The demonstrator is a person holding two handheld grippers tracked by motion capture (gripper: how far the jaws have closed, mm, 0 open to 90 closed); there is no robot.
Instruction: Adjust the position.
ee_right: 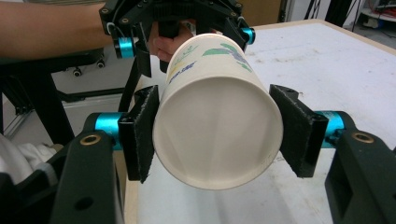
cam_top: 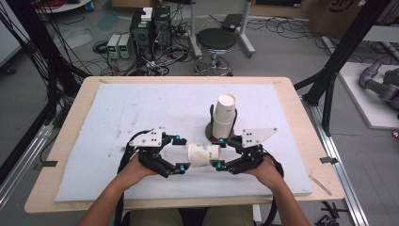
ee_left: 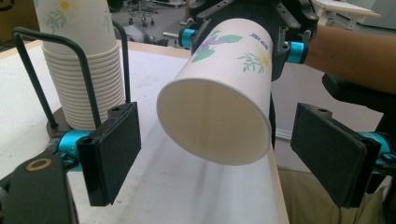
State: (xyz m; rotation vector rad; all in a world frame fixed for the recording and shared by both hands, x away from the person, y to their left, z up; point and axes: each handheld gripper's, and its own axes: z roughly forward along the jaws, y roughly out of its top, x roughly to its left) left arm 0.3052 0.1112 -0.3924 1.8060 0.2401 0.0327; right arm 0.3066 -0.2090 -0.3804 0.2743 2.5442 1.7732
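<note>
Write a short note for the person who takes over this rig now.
Right gripper: shut on the paper cup, held sideways above the table.
Left gripper: open, jaws beside the cup's mouth, not touching.
Stack of cups: upright in its wire stand behind.
Done: one cup in hand, apart from the stack.
Left: probably close the left gripper on it.

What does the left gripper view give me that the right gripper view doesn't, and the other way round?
Left gripper view: the cup stack in its wire holder, and the left gripper open, jaws clear of the flowered cup. Right gripper view: the right gripper shut on the flowered cup, jaws pressed against its sides. Both: the flowered cup held level over the white mat.
</note>
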